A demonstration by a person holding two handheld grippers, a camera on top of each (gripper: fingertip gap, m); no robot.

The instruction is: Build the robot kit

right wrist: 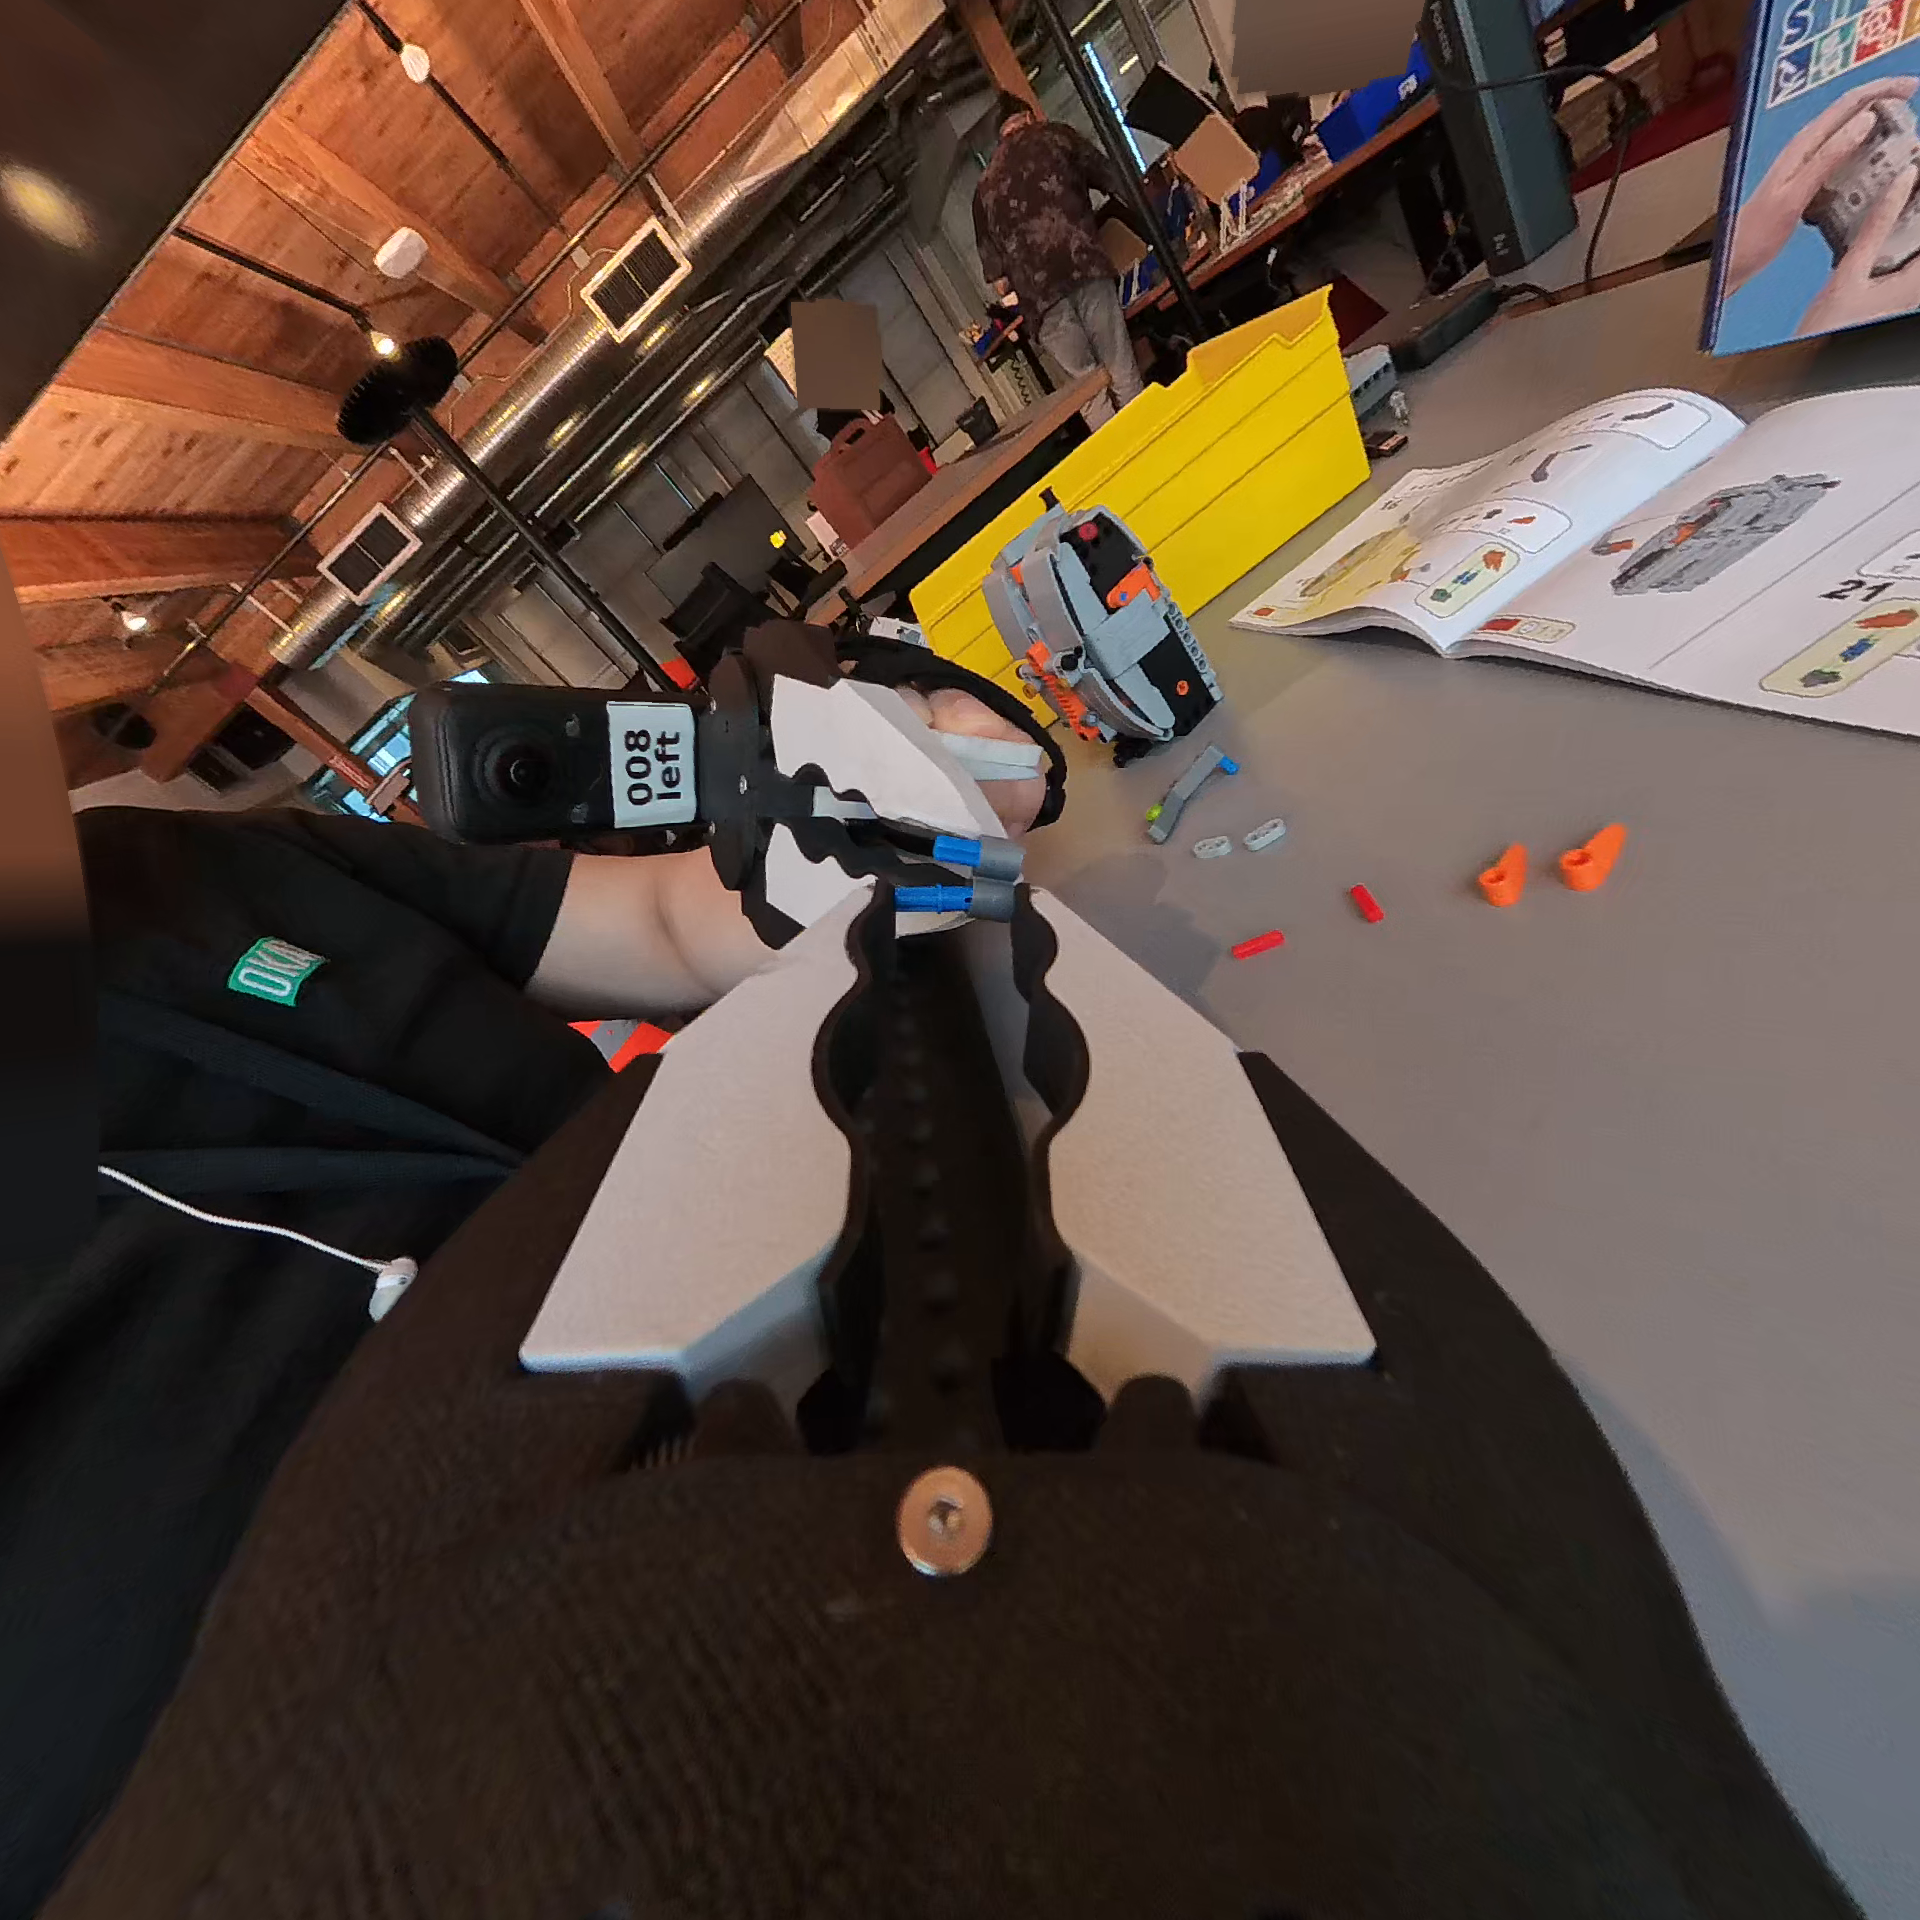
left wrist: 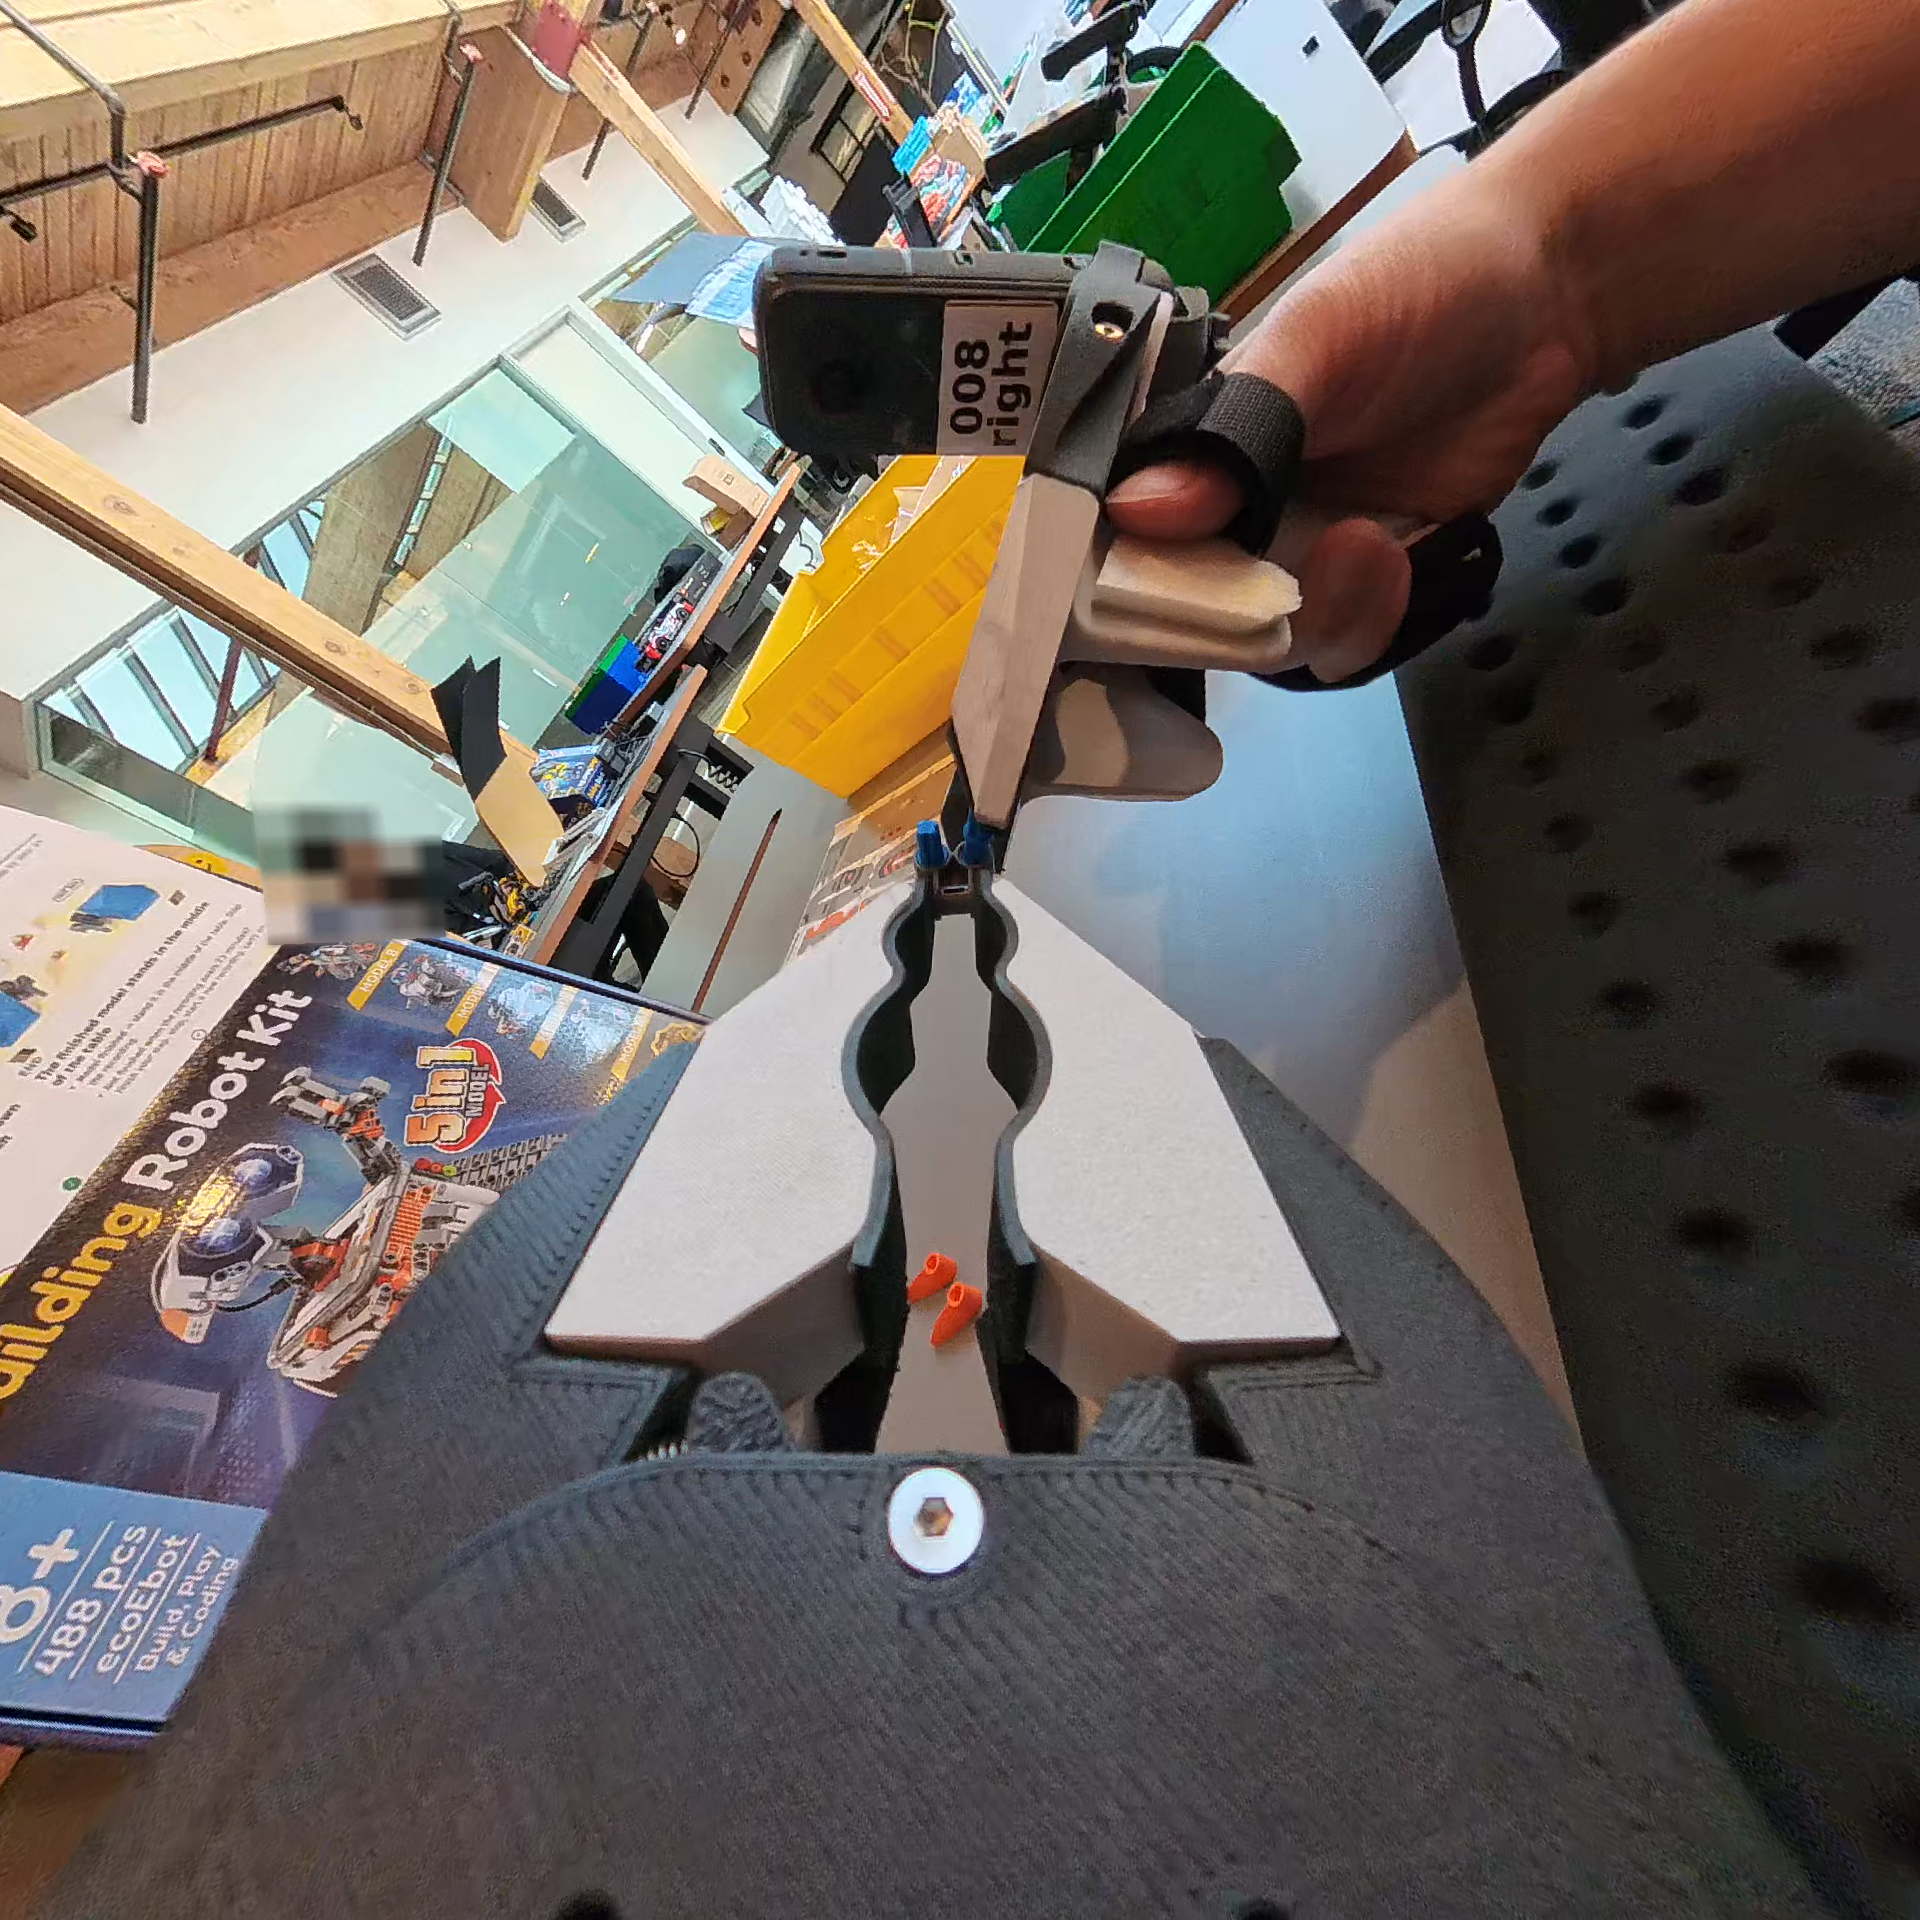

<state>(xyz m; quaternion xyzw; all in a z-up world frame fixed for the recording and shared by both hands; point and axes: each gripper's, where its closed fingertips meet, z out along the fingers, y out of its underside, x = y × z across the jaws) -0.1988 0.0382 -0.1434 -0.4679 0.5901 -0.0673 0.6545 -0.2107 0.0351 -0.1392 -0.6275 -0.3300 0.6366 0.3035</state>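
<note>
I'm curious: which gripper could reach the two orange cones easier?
Probably left: the orange cones show straight between fingers of the left gripper; from the right gripper they lie off sideways.

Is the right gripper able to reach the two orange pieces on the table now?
Probably not yet: the right gripper is shut on a small grey part with blue pins. The orange pieces lie unobstructed on the table.

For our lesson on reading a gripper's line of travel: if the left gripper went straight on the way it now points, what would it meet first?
The left gripper, shut on a small grey piece with blue pins, would first meet the right gripper, whose tips sit right at that piece. Depth is hard to judge, but they look touching or nearly so.
</note>
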